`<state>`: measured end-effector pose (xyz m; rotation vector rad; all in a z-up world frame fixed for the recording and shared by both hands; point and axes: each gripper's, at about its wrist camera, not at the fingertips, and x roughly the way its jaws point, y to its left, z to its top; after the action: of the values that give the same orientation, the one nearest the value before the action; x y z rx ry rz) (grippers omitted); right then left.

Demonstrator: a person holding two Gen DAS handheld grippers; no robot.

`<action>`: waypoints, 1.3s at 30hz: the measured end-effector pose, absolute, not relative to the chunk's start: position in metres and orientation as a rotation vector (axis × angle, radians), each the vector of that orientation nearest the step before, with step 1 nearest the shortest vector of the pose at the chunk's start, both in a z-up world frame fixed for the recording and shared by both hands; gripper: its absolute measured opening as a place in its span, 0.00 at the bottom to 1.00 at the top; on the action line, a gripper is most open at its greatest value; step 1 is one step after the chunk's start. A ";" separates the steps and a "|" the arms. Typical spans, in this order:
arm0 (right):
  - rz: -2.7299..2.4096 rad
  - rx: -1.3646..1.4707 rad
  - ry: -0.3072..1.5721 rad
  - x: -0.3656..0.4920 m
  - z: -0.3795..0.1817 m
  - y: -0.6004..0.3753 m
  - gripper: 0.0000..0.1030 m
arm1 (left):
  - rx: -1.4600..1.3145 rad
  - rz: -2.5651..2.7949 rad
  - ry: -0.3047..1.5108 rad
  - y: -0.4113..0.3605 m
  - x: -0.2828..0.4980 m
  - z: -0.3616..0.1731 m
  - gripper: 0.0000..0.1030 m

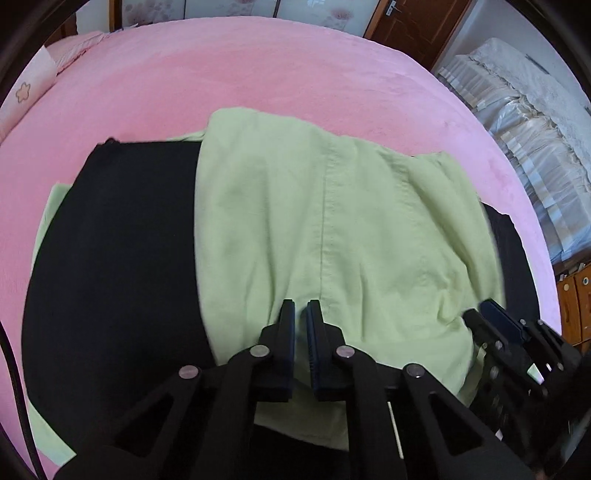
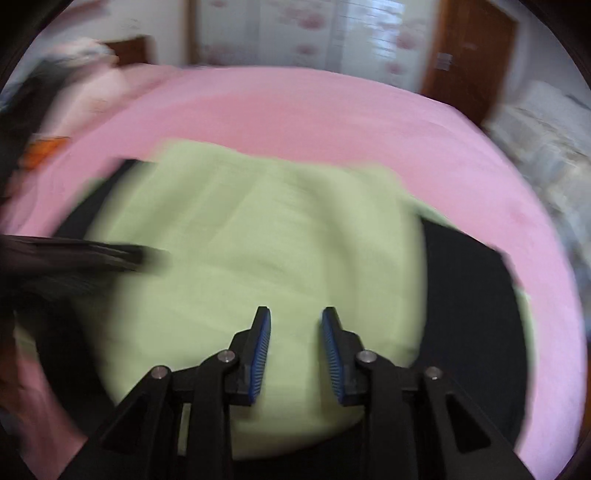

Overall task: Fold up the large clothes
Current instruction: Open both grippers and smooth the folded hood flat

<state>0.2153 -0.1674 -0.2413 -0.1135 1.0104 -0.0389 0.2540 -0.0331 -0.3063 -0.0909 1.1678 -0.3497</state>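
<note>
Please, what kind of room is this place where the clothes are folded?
Most likely a bedroom at home. A wide bed with a pink sheet fills the view, a pillow lies at its far left corner, and a wooden door stands behind.

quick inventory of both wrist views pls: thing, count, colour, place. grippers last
garment: 1, light green, partly folded, lying on the black board
folding board: 1, black, flat on the bed, under the garment
bed sheet: 1, pink, covers the bed
pillow: 1, pale pink with flower print, far left of the bed
door: 1, brown wood, back right
covered furniture: 1, whitish lace cover, right of the bed
left gripper: 1, black, near edge of the garment, jaws shut with green cloth in the gap
right gripper: 1, black with blue pads, over the garment, jaws apart, nothing pinched
</note>
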 end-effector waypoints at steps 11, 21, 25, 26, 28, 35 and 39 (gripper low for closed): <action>-0.057 0.005 1.050 0.210 -0.247 -0.192 0.00 | -0.070 -0.344 1.169 -0.039 0.254 -0.313 0.04; -0.017 0.021 1.117 0.226 -0.241 -0.193 0.03 | -0.066 -0.391 1.240 -0.040 0.263 -0.291 0.15; -0.018 0.058 1.153 0.229 -0.226 -0.195 0.05 | -0.065 -0.363 1.259 -0.038 0.262 -0.265 0.82; -0.014 0.068 1.154 0.228 -0.219 -0.195 0.06 | -0.057 -0.347 1.232 -0.035 0.258 -0.251 0.83; -0.005 0.081 1.152 0.225 -0.208 -0.192 0.11 | -0.049 -0.347 1.226 -0.035 0.255 -0.237 0.83; 0.063 0.113 1.171 0.217 -0.163 -0.179 0.15 | -0.066 -0.300 1.243 -0.027 0.242 -0.198 0.83; 0.090 0.131 1.184 0.208 -0.138 -0.170 0.43 | -0.122 -0.263 1.264 -0.014 0.231 -0.180 0.83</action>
<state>0.2079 -0.1702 -0.1382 0.1311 1.1835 0.0902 0.2313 -0.0141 -0.1800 -0.1221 1.2642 -0.2625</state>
